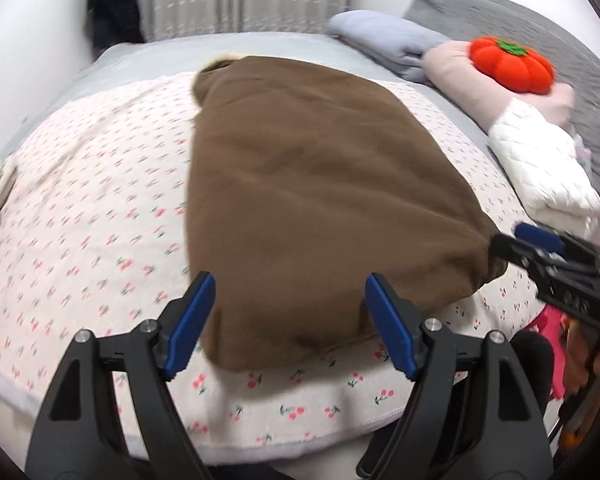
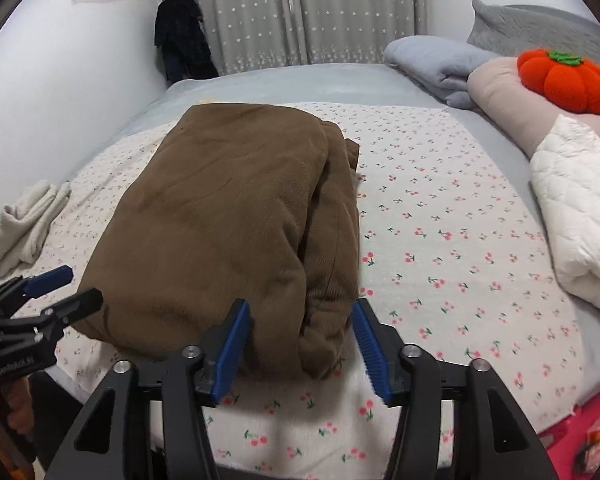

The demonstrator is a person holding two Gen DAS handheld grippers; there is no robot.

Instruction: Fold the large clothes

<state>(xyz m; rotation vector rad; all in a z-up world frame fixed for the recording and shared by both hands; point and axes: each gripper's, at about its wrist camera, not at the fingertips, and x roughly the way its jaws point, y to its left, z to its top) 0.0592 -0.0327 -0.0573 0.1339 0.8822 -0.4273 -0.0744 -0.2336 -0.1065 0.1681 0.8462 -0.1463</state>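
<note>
A large brown garment (image 1: 312, 184) lies folded lengthwise on the cherry-print sheet (image 1: 84, 216); it also shows in the right wrist view (image 2: 228, 232), with its layered folded edge on the right side. My left gripper (image 1: 290, 308) is open, its blue pads either side of the garment's near edge. My right gripper (image 2: 300, 336) is open at the garment's near right corner, empty. The right gripper also shows in the left wrist view (image 1: 524, 240), and the left gripper in the right wrist view (image 2: 66, 286).
A cream towel (image 2: 24, 228) lies at the bed's left edge. A white quilted blanket (image 2: 580, 216), pink pillow (image 2: 500, 92), orange pumpkin cushion (image 2: 564, 80), folded blue-grey blanket (image 2: 436, 64) and grey pillow (image 2: 540, 24) line the right side. Curtains (image 2: 300, 12) hang behind.
</note>
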